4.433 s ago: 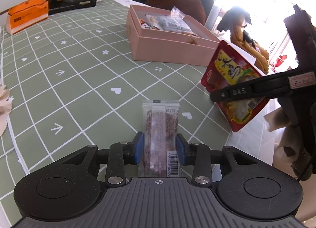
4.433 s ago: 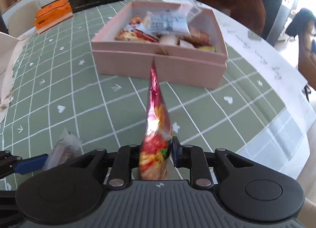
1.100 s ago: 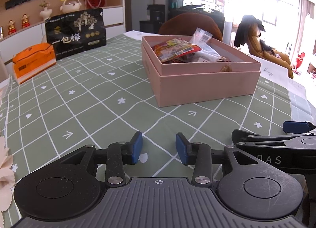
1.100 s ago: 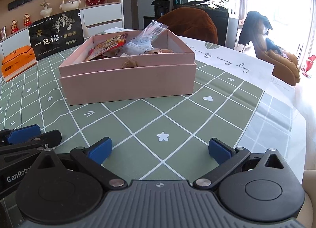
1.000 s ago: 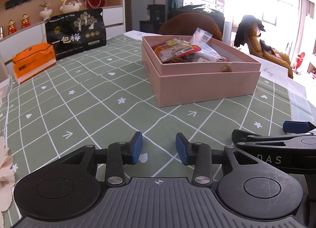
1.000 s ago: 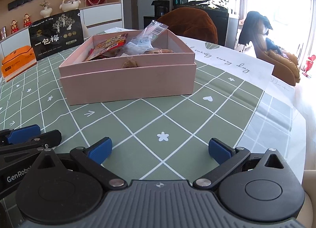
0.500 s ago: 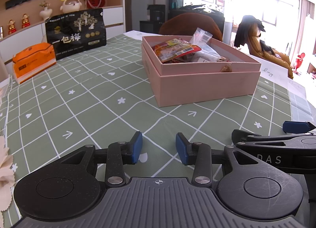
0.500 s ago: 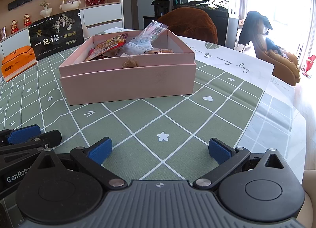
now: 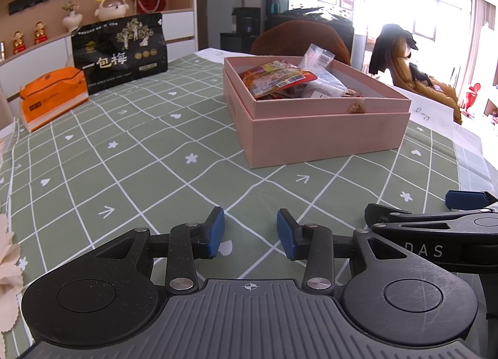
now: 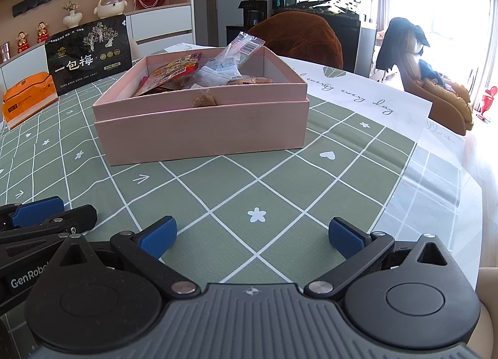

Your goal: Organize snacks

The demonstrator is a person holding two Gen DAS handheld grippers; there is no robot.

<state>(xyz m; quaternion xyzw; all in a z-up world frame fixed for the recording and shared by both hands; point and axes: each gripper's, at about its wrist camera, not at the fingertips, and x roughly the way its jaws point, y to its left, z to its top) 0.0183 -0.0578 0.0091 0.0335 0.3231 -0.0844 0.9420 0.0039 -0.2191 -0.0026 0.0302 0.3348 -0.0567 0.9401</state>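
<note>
A pink box (image 9: 326, 134) stands on the green checked tablecloth (image 9: 140, 153), also in the right wrist view (image 10: 202, 134). It holds several snack packets, among them a red packet (image 9: 277, 78) and a clear packet (image 10: 239, 47) sticking up. My left gripper (image 9: 250, 233) is empty, low over the cloth in front of the box, jaws a little apart. My right gripper (image 10: 252, 236) is wide open and empty, also in front of the box. Each gripper shows at the edge of the other's view.
A black snack bag (image 9: 119, 52) and an orange tissue pack (image 9: 51, 96) stand at the far left of the table. A white printed sheet (image 10: 361, 100) lies right of the box. Brown chairs (image 10: 298, 36) stand behind the table. The table edge curves at right.
Since 4.4 s ago both grippers have let go of their snack packets, which now lie in the box. Over the last second nothing has visibly moved.
</note>
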